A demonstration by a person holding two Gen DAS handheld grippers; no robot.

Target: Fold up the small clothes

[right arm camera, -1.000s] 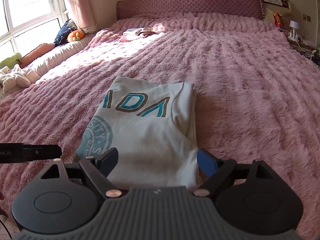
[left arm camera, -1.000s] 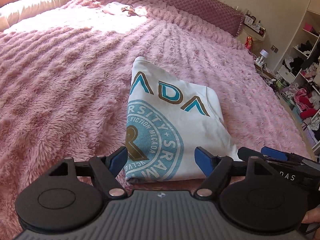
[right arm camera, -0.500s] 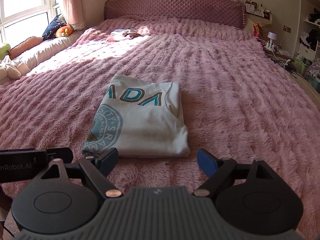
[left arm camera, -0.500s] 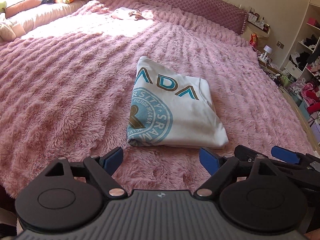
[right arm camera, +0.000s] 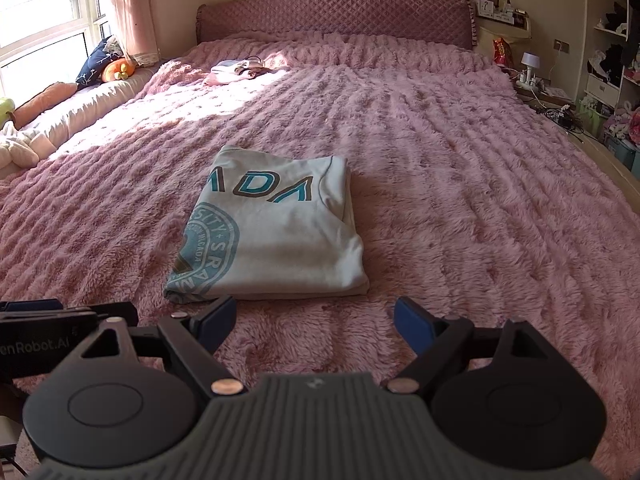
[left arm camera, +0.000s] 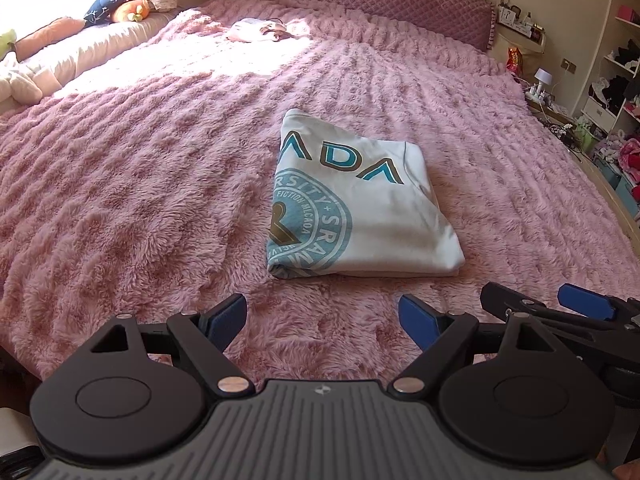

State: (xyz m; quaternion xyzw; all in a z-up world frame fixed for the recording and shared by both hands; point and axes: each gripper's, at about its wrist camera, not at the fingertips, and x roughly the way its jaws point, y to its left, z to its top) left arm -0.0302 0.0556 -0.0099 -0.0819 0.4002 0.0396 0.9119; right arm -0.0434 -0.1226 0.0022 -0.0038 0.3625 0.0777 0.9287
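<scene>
Folded white shirt [left arm camera: 360,208] lies on pink bedspread [left arm camera: 140,200]; left gripper [left arm camera: 322,316] and right gripper [right arm camera: 314,316] gape empty, clear of it

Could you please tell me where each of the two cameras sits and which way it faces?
Left wrist: on the left claw, angled down over the fluffy pink bedspread at the folded white printed T-shirt; its open blue-padded fingers show, with the right claw alongside.
Right wrist: on the right claw, facing the quilted purple headboard; its open fingers show.
Shared: T-shirt, bedspread, headboard.
</scene>
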